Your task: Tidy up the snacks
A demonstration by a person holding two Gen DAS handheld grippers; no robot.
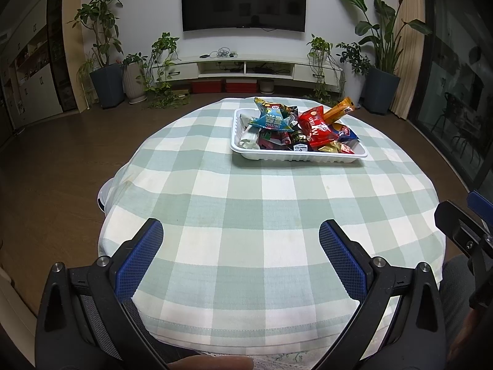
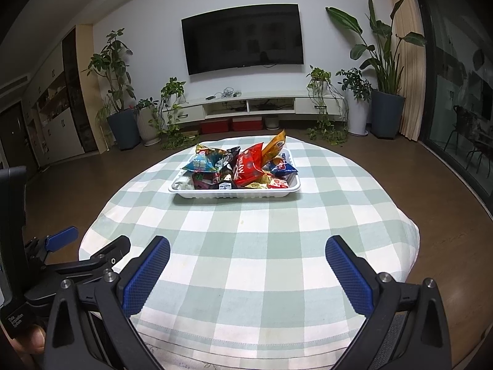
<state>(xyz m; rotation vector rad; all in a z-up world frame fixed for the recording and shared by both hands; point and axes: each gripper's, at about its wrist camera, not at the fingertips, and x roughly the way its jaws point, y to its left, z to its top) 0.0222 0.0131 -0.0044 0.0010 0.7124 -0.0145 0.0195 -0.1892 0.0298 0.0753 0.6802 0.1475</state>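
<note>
Left wrist view: crinkly foil snacks heap a ribbed white tray.

Two wrist views, near table edge, facing shared tray

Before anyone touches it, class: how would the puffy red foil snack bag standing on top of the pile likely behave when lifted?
The puffy red foil snack bag looks air-filled, so probably light and squashy. Its glossy film may slip. It leans on other packets in the white plastic tray, so those might shift.
</note>
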